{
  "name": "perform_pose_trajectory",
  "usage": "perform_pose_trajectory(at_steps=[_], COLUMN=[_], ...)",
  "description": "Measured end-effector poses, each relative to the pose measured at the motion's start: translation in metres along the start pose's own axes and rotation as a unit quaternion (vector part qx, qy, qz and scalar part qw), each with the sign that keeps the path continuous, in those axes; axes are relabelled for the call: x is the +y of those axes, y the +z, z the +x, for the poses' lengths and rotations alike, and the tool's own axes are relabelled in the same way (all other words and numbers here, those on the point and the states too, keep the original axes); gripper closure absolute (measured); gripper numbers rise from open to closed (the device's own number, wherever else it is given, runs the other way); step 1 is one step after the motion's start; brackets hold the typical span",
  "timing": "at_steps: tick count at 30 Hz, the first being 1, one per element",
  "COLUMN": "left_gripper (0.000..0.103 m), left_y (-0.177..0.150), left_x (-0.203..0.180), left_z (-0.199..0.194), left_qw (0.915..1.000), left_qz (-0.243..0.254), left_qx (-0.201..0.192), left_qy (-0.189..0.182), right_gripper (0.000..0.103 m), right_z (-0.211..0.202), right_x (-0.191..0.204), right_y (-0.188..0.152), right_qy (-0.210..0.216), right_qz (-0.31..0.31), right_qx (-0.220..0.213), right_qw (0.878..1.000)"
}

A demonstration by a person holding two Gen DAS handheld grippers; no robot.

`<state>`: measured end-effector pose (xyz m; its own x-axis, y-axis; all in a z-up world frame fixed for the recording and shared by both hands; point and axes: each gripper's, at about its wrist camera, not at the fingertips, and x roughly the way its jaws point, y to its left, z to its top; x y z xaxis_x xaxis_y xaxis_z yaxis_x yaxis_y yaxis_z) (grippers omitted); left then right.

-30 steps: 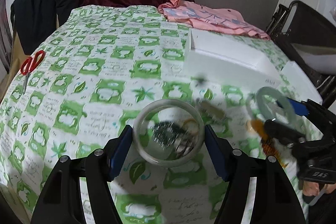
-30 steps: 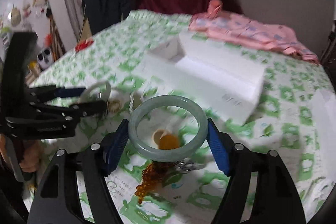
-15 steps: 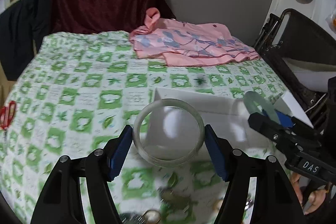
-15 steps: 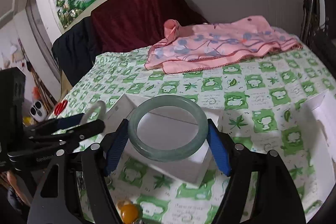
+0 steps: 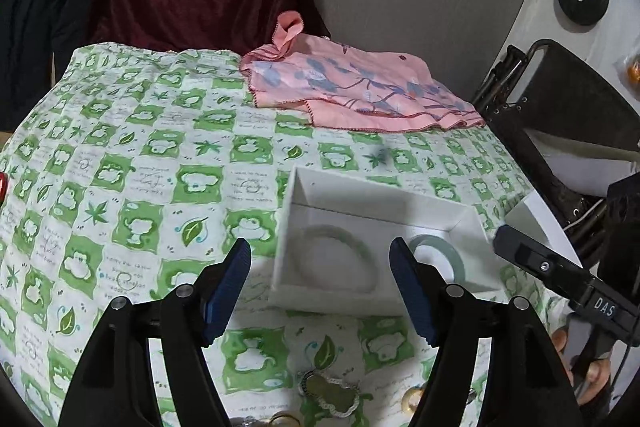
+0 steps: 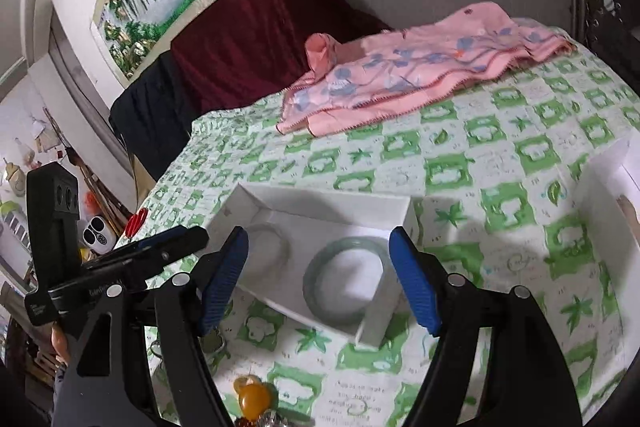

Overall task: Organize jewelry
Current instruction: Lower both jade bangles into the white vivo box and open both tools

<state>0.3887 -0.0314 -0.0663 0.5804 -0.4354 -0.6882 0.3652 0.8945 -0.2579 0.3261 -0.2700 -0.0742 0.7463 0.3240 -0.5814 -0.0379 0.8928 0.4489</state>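
An open white box [image 5: 298, 203] [image 6: 404, 215] lies on the green-checked cloth. A pale clear bangle [image 5: 360, 251] [image 6: 280, 239] lies in its left part, a green jade bangle [image 5: 456, 259] [image 6: 316, 291] in its right part. My left gripper [image 5: 320, 283] is open and empty just above the box's near edge. My right gripper [image 6: 318, 279] is open and empty over the jade bangle. Loose jewelry lies near me: a metal pendant [image 5: 334, 393], a gold ring [image 5: 412, 398], an amber bead [image 6: 254, 397].
A pink floral cloth [image 5: 352, 87] [image 6: 420, 67] lies at the table's far side. The white box lid [image 6: 608, 195] sits at right. Red scissors [image 6: 136, 221] lie at the left edge. A dark chair [image 5: 560, 107] stands to the right.
Both grippers carried their bangles to the white box, opened and let go. The clear bangle and the jade bangle now lie inside the box.
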Motion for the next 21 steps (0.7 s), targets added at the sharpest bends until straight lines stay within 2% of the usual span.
perform_pose_trajectory(at_steps=[7, 11, 14, 21], left_gripper=[0.032, 0.032, 0.029, 0.027], left_y=[-0.009, -0.015, -0.019, -0.033], left_x=[0.009, 0.004, -0.001, -0.015], left_z=[0.007, 0.013, 0.014, 0.006], left_qw=[0.9994, 0.9984, 0.9987, 0.9989], left_qz=[-0.013, -0.011, -0.005, 0.017], left_qx=[0.024, 0.036, 0.033, 0.034], left_qy=[-0.021, -0.043, -0.039, -0.029], right_gripper=[0.034, 0.034, 0.033, 0.028], right_z=[-0.001, 0.009, 0.018, 0.021], right_x=[-0.018, -0.031, -0.037, -0.041], right_y=[-0.011, -0.013, -0.014, -0.009], right_qy=[0.018, 0.050, 0.076, 0.080], right_qz=[0.052, 0.090, 0.112, 0.117], right_qx=[0.032, 0.052, 0.065, 0.056], right_qw=[0.998, 0.993, 0.989, 0.988])
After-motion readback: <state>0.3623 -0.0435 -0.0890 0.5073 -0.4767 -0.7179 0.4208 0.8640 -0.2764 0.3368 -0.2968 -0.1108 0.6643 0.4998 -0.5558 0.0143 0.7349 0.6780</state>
